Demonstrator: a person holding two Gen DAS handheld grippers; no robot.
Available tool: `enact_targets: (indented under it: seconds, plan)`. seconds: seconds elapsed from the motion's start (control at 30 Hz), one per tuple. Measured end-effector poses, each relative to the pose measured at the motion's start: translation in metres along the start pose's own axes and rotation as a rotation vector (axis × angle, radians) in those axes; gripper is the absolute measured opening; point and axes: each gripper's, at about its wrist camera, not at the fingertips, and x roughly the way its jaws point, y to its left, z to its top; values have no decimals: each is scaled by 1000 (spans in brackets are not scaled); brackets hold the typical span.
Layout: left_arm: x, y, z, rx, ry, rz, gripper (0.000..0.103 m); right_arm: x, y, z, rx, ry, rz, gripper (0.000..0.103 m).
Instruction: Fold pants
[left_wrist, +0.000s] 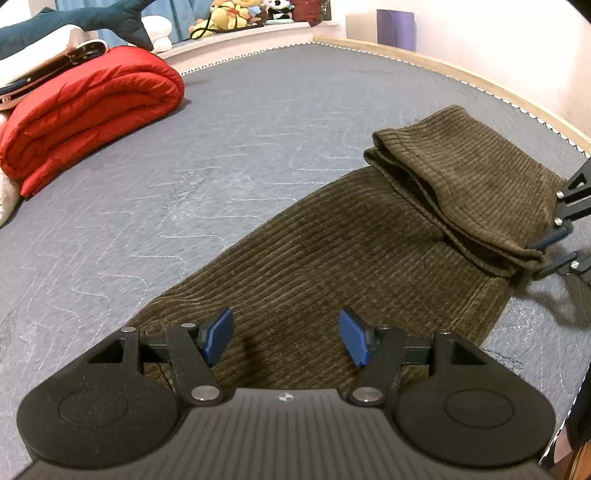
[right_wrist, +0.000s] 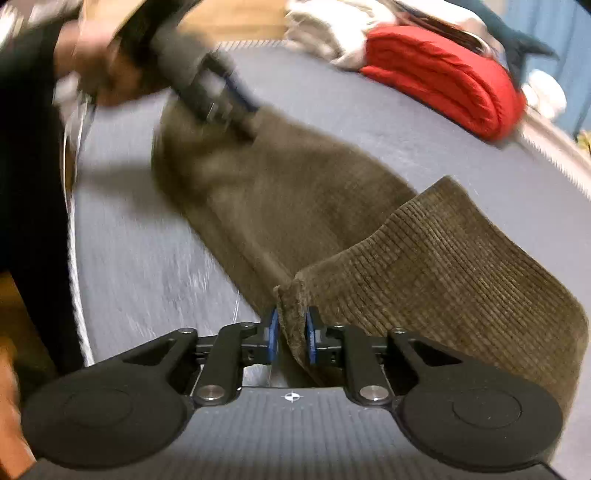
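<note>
Brown corduroy, ribbed and heavy, makes up the pants (left_wrist: 332, 266), which lie in one long strip on a grey quilted mattress (left_wrist: 166, 177); the legs appear already stacked one on the other, so the lengthwise fold looks done. The left gripper (left_wrist: 286, 338) hangs over the near end of the strip with its blue pads standing wide apart and nothing between them; the cloth lies flat just below and ahead of it, untouched as far as the left wrist view shows. Further ahead and to that gripper's right, the hem end (left_wrist: 458, 177) is doubled back on the strip, raised in a loose curl rather than pressed down. The right gripper (right_wrist: 291, 332) is closed narrowly on a bunched corner of that hem end, its pads pressing the cloth from both sides; the lifted flap arches away to its right, while the rest of the pants runs ahead and to its left, toward the other gripper and the person's hand that carries it, which show only as a blur in the right wrist view. By these signs the crosswise fold is judged to be under way and not finished: the held end has yet to be laid flat and squared, and a further fold may follow. A folded red quilt (left_wrist: 88, 110) sits well off, ahead and left of the left gripper.
</note>
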Motion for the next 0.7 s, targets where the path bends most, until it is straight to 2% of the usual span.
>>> enact_targets:
  seconds: [0.03,0.1,0.13,0.17,0.3,0.33,0.37,0.4,0.47,0.53,0.6,0.7]
  plan:
    - [0,-1,0,2,0,0,69,3,4,-1,-14,-2,-28,24]
    - [-1,-2,-1,8,1,-2,69,4,7,2,-22,-28,-82,41]
    - [-1,-2,-1,10,2,-1,69,5,8,4,-26,-47,-121,57]
    - [0,-2,-2,11,5,2,69,6,9,5,-32,-64,-145,63]
    - [2,-1,-3,12,12,9,69,18,16,6,-110,-36,-196,60]
    - [2,-1,-3,11,12,10,69,22,13,7,-108,-30,-185,53]
    - [1,-1,-2,11,11,11,69,22,10,9,-101,-24,-175,37]
    - [1,0,-2,9,8,11,69,22,6,11,-82,-20,-164,31]
    - [0,0,-2,6,1,9,74,20,-2,14,-37,-31,-157,26]
    - [-1,0,-2,5,-5,10,75,18,-7,17,-19,-47,-159,22]
    - [-3,2,-1,-4,-11,11,75,9,-8,21,-6,-92,-165,21]
    - [-6,3,0,-16,-22,4,75,-20,-6,34,46,-203,-92,21]
